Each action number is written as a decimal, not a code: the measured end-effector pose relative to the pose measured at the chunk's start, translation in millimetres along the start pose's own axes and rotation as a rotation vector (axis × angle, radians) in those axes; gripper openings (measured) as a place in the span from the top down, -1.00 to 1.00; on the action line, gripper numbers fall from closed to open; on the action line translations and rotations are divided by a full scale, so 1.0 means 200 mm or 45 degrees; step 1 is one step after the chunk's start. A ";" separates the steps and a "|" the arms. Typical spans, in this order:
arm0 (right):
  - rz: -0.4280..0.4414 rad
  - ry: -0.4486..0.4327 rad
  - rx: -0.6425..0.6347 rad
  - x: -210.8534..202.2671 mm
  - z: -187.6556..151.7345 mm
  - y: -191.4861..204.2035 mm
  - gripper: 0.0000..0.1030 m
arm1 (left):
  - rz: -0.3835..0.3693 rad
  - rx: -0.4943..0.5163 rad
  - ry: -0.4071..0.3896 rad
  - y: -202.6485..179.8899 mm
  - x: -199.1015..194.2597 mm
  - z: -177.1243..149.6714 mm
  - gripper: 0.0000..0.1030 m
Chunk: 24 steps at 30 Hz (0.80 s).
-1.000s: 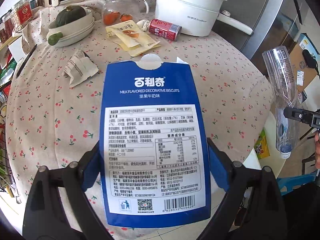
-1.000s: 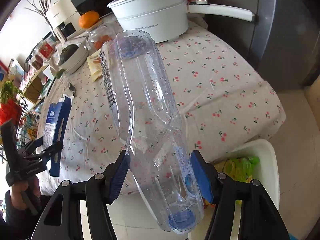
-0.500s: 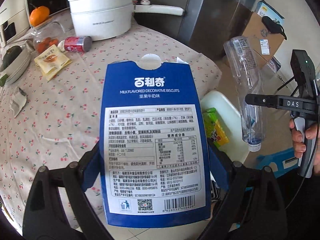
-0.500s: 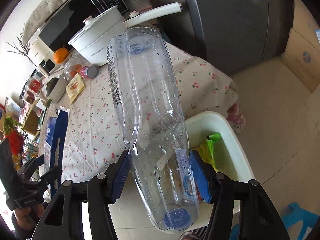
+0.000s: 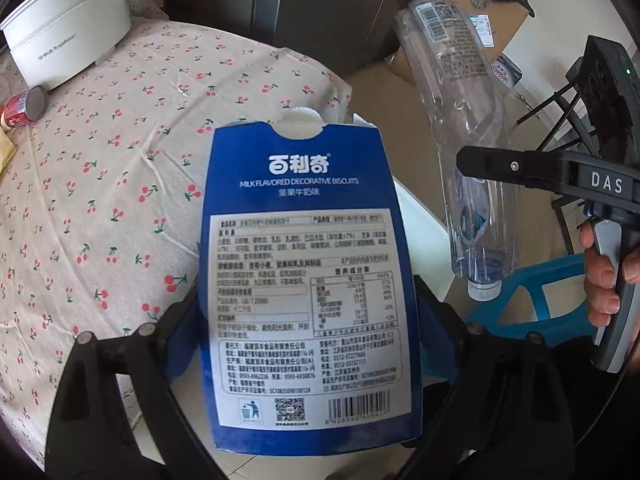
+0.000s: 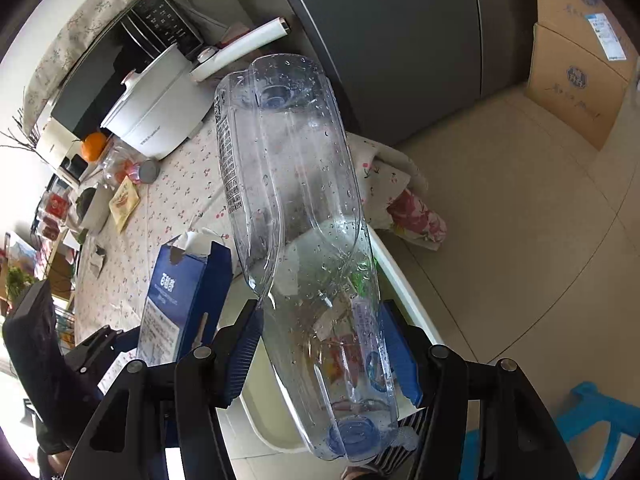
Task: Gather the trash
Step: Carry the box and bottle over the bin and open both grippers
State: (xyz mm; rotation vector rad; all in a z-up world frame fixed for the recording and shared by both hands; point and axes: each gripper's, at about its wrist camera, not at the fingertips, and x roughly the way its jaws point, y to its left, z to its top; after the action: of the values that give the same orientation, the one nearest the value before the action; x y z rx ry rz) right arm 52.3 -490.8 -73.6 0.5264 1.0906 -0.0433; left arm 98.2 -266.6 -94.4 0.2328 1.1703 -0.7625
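Note:
A blue biscuit box (image 5: 308,280) stands upright between the pads of my left gripper (image 5: 310,336), which is shut on its lower half. It hangs past the table's edge, over the near rim of a white bin (image 5: 416,216). A clear, empty plastic bottle (image 6: 304,208) is clamped near its neck by my right gripper (image 6: 322,352), cap end towards the camera. The bottle (image 5: 460,120) hangs over the white bin (image 6: 404,292), which holds colourful wrappers. In the right wrist view the box (image 6: 180,292) sits just left of the bottle.
The table with the cherry-print cloth (image 5: 100,200) lies to the left, carrying a white pot (image 5: 68,28) and a red can (image 5: 24,108). A dark fridge (image 6: 400,40) stands behind, with cardboard boxes (image 6: 576,80) beside it. A blue stool (image 6: 596,412) is on the tiled floor.
Both grippers swung away from over the table towards the white bin, each keeping its load. The box and bottle now hang close together at the bin.

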 end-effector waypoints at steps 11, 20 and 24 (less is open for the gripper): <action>-0.014 0.022 0.090 0.03 0.02 -0.11 -0.18 | 0.032 0.067 0.019 -0.03 0.14 0.08 -0.81; -0.012 0.045 0.077 0.06 0.02 -0.09 -0.18 | 0.055 0.070 -0.007 0.04 0.02 0.04 -0.81; -0.011 0.078 0.063 0.10 0.01 -0.07 -0.18 | 0.072 0.042 -0.029 0.11 -0.03 0.01 -0.82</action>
State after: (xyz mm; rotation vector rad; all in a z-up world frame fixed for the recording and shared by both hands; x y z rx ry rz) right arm 59.1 -499.9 -94.9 0.5706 1.1539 -0.0620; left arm 113.0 -248.9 -92.6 0.2832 1.1260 -0.7332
